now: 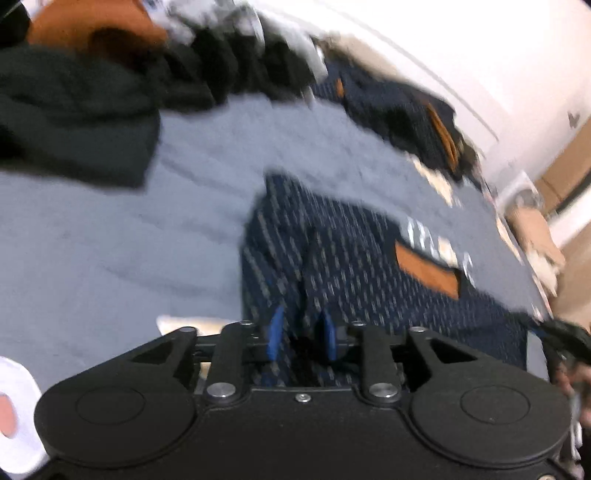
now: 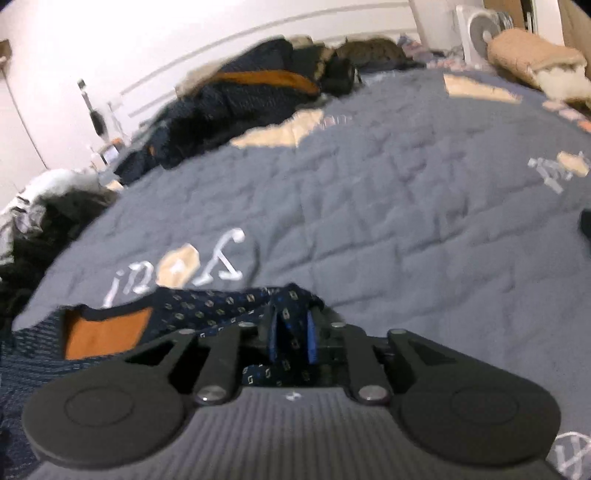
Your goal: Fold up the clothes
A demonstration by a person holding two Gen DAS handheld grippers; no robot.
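A navy patterned garment (image 1: 351,258) with an orange patch (image 1: 428,267) lies on the grey-blue quilted bed cover (image 1: 110,240). In the left wrist view a raised fold of it runs between the blue pads (image 1: 275,332) of my left gripper (image 1: 302,334), which is shut on the cloth. In the right wrist view the same garment (image 2: 207,302) and its orange patch (image 2: 103,332) sit at the lower left. A bunched corner fills the gap of my right gripper (image 2: 292,341), which is shut on it. Both views are blurred.
Dark clothes (image 1: 74,110) and an orange piece (image 1: 92,26) are heaped at the far side of the bed. Another navy and orange pile (image 2: 240,96) lies by the white wall. A beige plush cushion (image 2: 535,55) and a small fan (image 2: 480,29) sit at the far right. The quilt (image 2: 406,203) spreads ahead.
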